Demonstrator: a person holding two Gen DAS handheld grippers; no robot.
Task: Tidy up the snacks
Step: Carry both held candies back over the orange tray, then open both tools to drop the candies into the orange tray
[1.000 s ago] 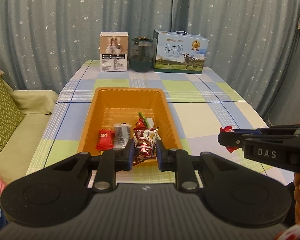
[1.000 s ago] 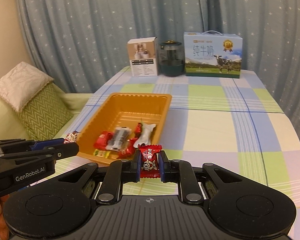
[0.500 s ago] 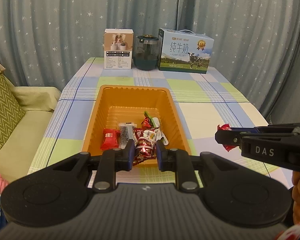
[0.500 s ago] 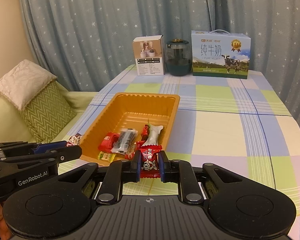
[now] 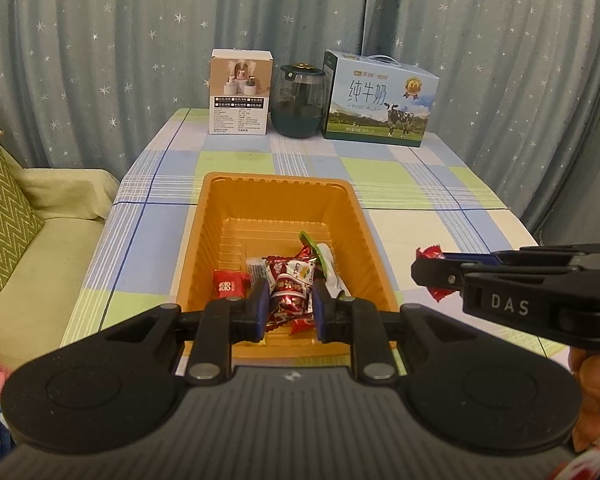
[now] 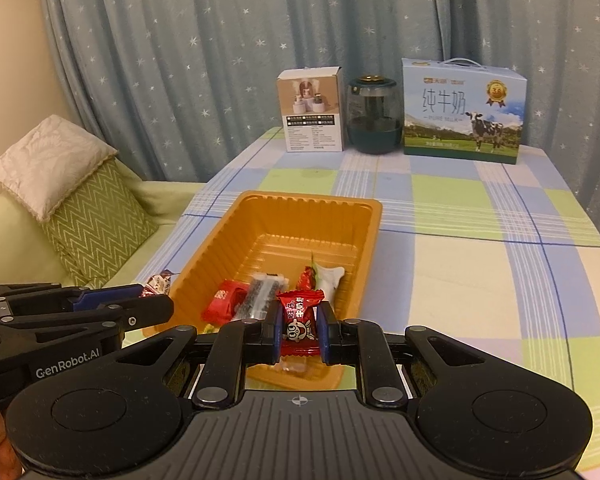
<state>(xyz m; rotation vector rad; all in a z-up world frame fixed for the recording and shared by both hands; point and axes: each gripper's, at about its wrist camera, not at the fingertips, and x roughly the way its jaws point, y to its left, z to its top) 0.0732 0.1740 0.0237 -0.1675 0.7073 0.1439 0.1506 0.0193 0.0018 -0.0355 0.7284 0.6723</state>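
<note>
Both tongs have edged closer over the orange tray's (image 5: 278,184) near end. Left tongs (image 5: 288,308) stay clamped on a maroon snack packet (image 5: 288,284); right tongs (image 6: 299,330) grip a red candy (image 6: 299,316). Loose snacks fill the tray's near half. Behind stand a white box (image 5: 240,92), jar (image 5: 299,106) and milk carton (image 5: 380,100) along the desk's (image 5: 420,216) far edge.

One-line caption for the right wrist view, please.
Right gripper holds a red candy above the near end of the orange tray, left gripper alongside.

Tray's (image 6: 374,216) far half bare (snacks (image 6: 260,294) crowd near).
</note>
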